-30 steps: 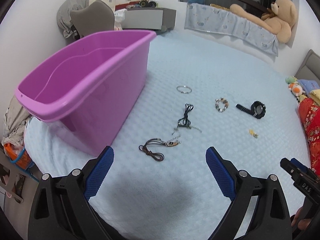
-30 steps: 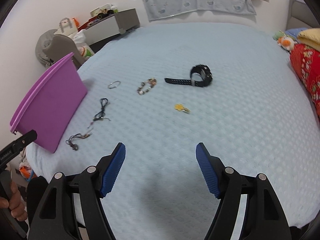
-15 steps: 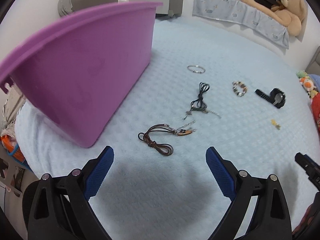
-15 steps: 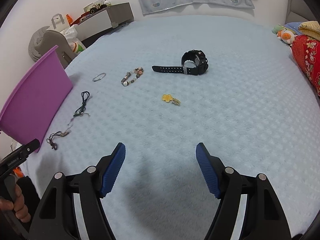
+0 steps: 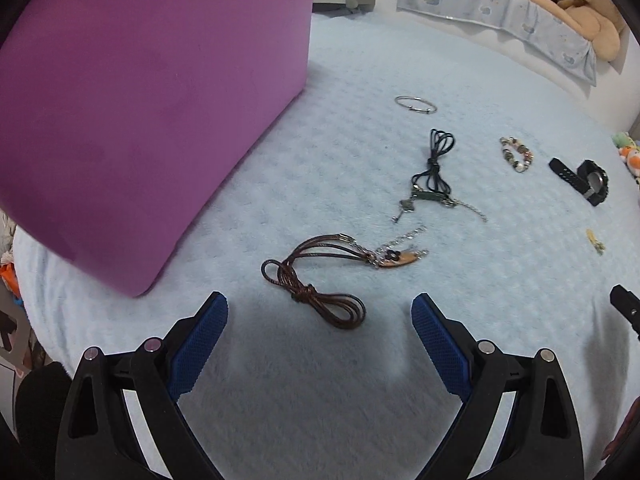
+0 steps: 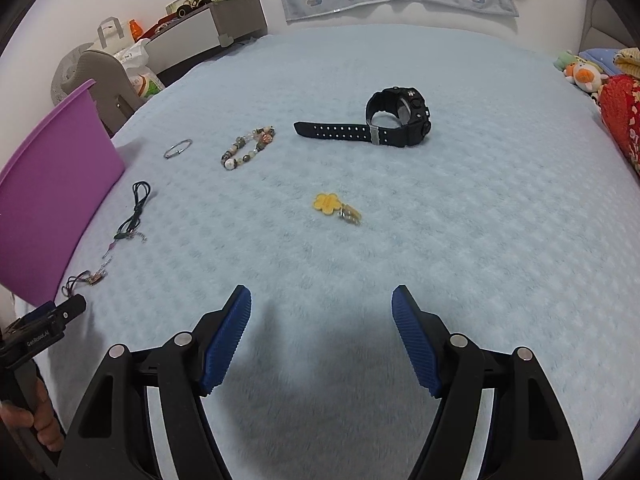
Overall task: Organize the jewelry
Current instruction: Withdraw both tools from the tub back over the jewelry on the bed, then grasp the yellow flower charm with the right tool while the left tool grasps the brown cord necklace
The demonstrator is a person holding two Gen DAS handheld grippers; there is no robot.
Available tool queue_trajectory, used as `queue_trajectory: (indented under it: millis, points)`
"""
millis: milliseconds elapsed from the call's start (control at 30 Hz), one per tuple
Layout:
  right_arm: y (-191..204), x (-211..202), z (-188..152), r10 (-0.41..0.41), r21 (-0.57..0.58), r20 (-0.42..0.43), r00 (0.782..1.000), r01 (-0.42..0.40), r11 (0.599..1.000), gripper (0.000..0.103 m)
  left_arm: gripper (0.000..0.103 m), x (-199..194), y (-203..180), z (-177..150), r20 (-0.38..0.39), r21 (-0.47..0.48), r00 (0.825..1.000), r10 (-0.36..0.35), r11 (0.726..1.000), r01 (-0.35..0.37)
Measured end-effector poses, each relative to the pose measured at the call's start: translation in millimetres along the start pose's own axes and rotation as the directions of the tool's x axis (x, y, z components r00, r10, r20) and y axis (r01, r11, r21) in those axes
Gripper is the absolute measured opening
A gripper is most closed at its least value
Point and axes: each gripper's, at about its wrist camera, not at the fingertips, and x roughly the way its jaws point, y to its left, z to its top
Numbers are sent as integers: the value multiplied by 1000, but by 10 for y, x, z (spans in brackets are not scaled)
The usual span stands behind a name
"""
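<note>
Both grippers' fingers are standing wide apart, gripping nothing: left gripper point(image 5: 319, 312) is hanging just near of the brown cord necklace point(image 5: 320, 280), right of the purple bin point(image 5: 152, 112). Cord is judged light and limp (best pinched at its knot).

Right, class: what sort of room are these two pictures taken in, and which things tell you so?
Most likely a bedroom. The jewelry lies on a bed under a pale blue blanket, a teddy bear lies along the far edge, and small soft toys sit beside a pillow.
</note>
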Motion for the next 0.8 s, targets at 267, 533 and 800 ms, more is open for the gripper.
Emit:
queue_trajectory:
  millis: [267,533,800]
  points:
    - [7,190,146,-28,-35,12,1000,28,999,70,93,184,3,50,13,-10,1000,23,1000,-23]
    - [-1,404,241,-54,-58,-5,999,53,997,70,95,254,-35,100,20,-15,999,38,999,-38]
    - [-31,583,393,-77,-65,-8,997,76,995,70,97,302,-57,128,20,-15,998,51,999,-51]
